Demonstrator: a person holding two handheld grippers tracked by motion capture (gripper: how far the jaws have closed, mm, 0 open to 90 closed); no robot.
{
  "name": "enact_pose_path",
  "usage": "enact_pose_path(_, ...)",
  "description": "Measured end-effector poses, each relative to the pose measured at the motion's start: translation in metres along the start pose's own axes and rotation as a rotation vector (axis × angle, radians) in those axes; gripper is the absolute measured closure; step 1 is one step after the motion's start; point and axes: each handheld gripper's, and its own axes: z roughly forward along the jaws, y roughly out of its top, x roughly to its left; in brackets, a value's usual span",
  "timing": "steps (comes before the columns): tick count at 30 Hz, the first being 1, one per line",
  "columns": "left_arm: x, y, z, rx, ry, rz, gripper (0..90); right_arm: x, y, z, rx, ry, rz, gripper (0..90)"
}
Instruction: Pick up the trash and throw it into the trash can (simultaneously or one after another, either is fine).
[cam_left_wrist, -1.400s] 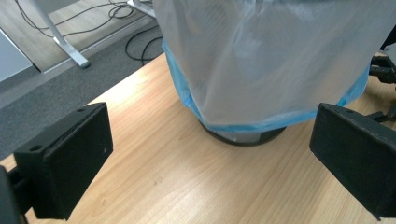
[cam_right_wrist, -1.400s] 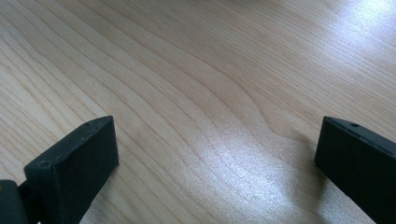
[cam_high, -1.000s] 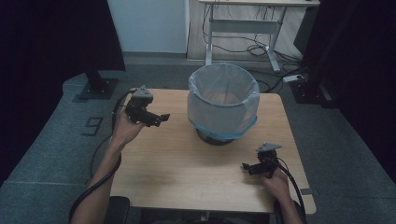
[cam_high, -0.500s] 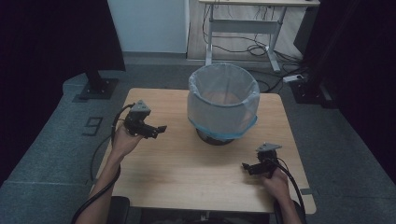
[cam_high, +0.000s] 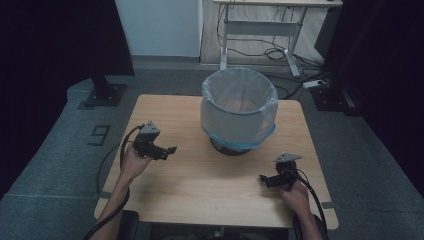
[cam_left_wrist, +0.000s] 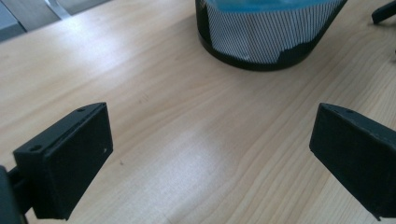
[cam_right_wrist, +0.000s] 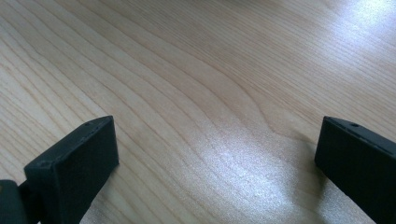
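Note:
A black mesh waste bin lined with a pale blue bag stands upright at the back middle of the wooden table. My left gripper hovers over the table's left side, left of the bin, jaws wide apart and nothing between them. Its own view has the bin's base ahead and bare wood between the jaws. My right gripper sits low near the front right of the table, also open and holding nothing. Between its fingers lies plain wood grain.
The table stands on a grey carpeted floor. A white desk frame with trailing cables is behind it, and a dark stand base sits at the back left. Cables trail from both grippers off the front edge.
My left gripper has moved back toward the person and a little right, away from the table's far left corner. The right gripper has stayed put.

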Motion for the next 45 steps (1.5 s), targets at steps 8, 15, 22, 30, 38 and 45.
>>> enact_pose_path(8,-0.004,-0.020,0.011,0.018,-0.005,-0.010,0.0,0.000,0.000,0.000,-0.001,0.000,0.000,0.0)
enact_pose_path(15,-0.007,-0.032,0.019,0.036,-0.014,-0.019,0.0,0.000,0.000,0.000,-0.001,0.000,-0.001,0.0)
enact_pose_path(22,-0.012,-0.050,0.034,0.068,-0.019,-0.018,0.0,0.000,0.000,0.000,0.000,0.000,0.000,0.0)
enact_pose_path(30,-0.019,-0.061,0.049,0.144,-0.014,0.010,0.0,0.000,0.000,0.000,-0.001,0.000,0.000,0.0)
enact_pose_path(38,-0.026,-0.066,0.060,0.205,-0.003,0.067,0.0,0.000,0.000,0.000,0.000,0.000,0.000,0.0)
enact_pose_path(45,-0.023,-0.070,0.060,0.189,-0.036,0.026,0.0,0.000,0.000,0.000,-0.001,0.000,0.000,0.0)
